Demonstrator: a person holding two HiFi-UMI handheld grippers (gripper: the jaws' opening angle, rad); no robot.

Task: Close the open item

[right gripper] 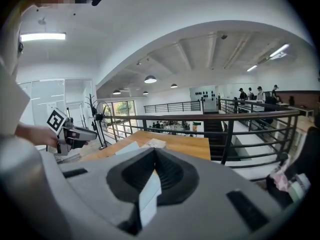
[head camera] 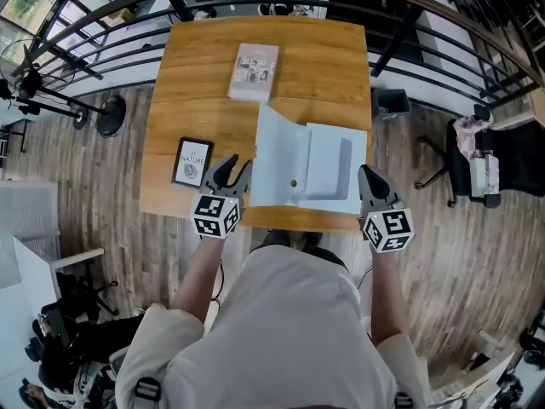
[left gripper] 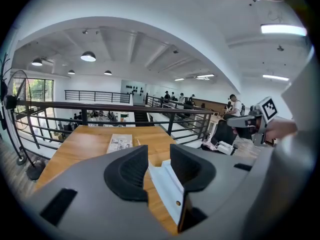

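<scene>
Folder (head camera: 311, 164), pale blue, lies open across the near right part of the worktop (head camera: 196, 100). Its left cover is tilted up off the wood and its right half lies flat.

The left claw (head camera: 234, 174) is at the raised cover's edge with its jaws apart. In the left gripper view that edge (left gripper: 167, 186) stands in the gap, close against the right-hand jaw, and bare wood shows beside the other jaw. It looks placed to take or push the cover over, not yet to pinch it. Whether the nearer pad already touches the cover is hard to tell.

The right claw (head camera: 372, 184) is at the folder's near right corner. In its own view the jaws are closed on a pale strip (right gripper: 148, 199) of it, probably to stop the folder sliding while the cover swings.

A magazine (head camera: 254, 72) and a small book (head camera: 192, 162) lie clear of the fold path. The person's body hides the worktop's near edge, and the dot on the fold is too small to identify.
</scene>
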